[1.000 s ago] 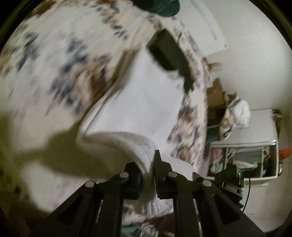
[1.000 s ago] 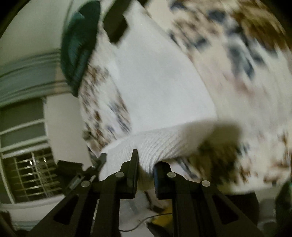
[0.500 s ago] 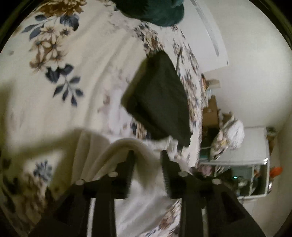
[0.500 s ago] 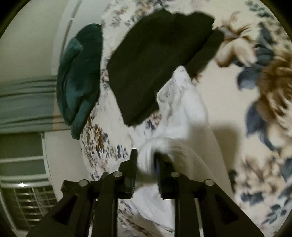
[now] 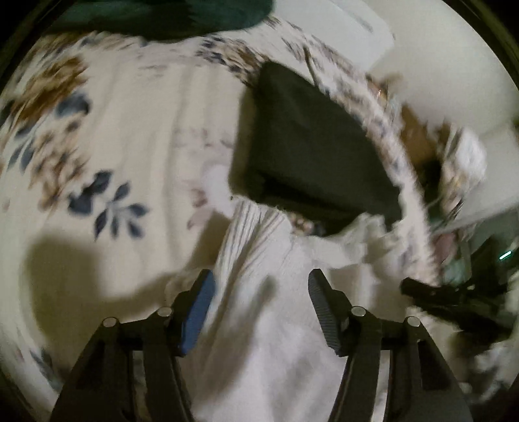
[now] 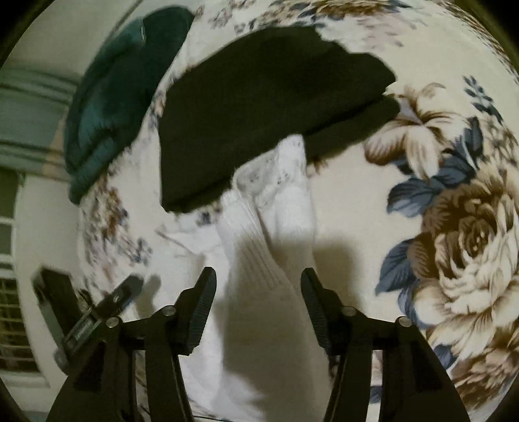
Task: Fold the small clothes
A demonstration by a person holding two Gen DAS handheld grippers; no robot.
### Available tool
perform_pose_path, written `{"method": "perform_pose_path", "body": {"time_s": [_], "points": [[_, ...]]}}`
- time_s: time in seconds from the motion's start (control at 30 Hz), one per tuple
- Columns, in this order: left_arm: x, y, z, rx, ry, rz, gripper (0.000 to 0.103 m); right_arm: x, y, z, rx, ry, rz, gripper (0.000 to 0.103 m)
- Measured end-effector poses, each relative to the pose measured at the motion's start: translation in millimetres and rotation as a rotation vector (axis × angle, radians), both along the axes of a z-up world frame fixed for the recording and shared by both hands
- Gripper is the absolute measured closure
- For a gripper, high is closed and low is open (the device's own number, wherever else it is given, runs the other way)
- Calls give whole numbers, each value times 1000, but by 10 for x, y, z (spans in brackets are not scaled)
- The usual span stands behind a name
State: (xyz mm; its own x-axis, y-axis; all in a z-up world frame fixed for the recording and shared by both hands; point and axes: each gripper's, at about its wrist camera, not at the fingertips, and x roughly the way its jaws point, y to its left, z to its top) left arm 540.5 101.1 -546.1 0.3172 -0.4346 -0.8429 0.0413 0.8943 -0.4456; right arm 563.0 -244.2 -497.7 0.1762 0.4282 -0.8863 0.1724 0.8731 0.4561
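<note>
A white ribbed garment (image 5: 259,292) lies on the floral bedspread (image 5: 113,130), folded over on itself, its far edge touching a folded black garment (image 5: 311,146). My left gripper (image 5: 259,292) is open and hovers over the white garment, holding nothing. In the right wrist view the white garment (image 6: 266,253) with its lace edge lies between the jaws. My right gripper (image 6: 258,289) is open above it. The black garment (image 6: 253,107) lies just beyond.
A dark green folded garment (image 6: 110,97) lies at the far edge of the bed, also showing in the left wrist view (image 5: 162,13). The bed edge (image 5: 408,181) runs on the right, with cluttered furniture beyond. The other gripper (image 6: 81,311) shows at lower left.
Both grippers carried the white garment's ribbed edge forward toward the black garment, laid it down and opened. The garment now lies folded on the bed.
</note>
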Motion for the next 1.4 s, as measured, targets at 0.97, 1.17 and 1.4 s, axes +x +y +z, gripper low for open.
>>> {"method": "perform_pose_path", "body": {"time_s": [0.97,1.17,1.4], "points": [[-441,495,-76,-162,86,52,50,-577,-514,-160,120,116,-129,57],[-521,465,-135,-138,64,101,95,-930,-349,-273,132,99,-147,94],[-524,621,-277,-195,134,163,93,-982,-467,-274,31,120,-216,96]]}}
